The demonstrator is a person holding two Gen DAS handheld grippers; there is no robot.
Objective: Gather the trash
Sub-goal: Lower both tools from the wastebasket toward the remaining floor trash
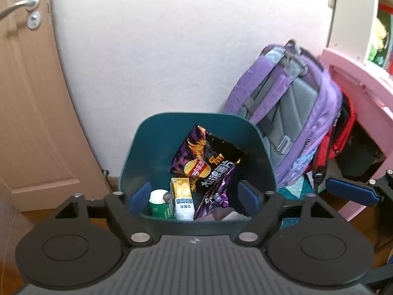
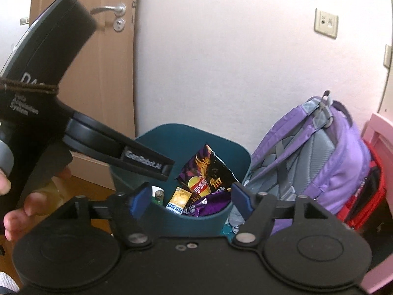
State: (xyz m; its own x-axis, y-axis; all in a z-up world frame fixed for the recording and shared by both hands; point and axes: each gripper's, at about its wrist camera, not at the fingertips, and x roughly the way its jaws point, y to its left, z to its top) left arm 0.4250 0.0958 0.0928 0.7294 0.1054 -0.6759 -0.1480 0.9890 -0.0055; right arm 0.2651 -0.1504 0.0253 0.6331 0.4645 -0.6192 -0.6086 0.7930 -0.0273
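- The trash sits inside a dark teal bin (image 1: 196, 127) on the floor against the white wall (image 1: 172, 49): a black and purple chip bag (image 1: 206, 162) leaning toward the far side, a yellow and white drink carton (image 1: 181, 198) standing beside it, a green and white cup (image 1: 159, 204) left of the carton, and a crumpled purple wrapper (image 1: 216, 199) to the right.
- The left gripper (image 1: 194, 196) hangs just over the bin's near rim, its blue pads spread wide with nothing between them.
- The right gripper (image 2: 190, 198) hovers on the bin's near side, likewise spread and empty.
- A purple backpack (image 1: 294, 103) leans against the wall just right of the bin, with a red bag (image 1: 341, 137) behind it.
- A brown door (image 1: 29, 98) with a metal handle (image 1: 22, 6) stands to the left.
- Pink furniture (image 1: 356, 78) stands at the far right.
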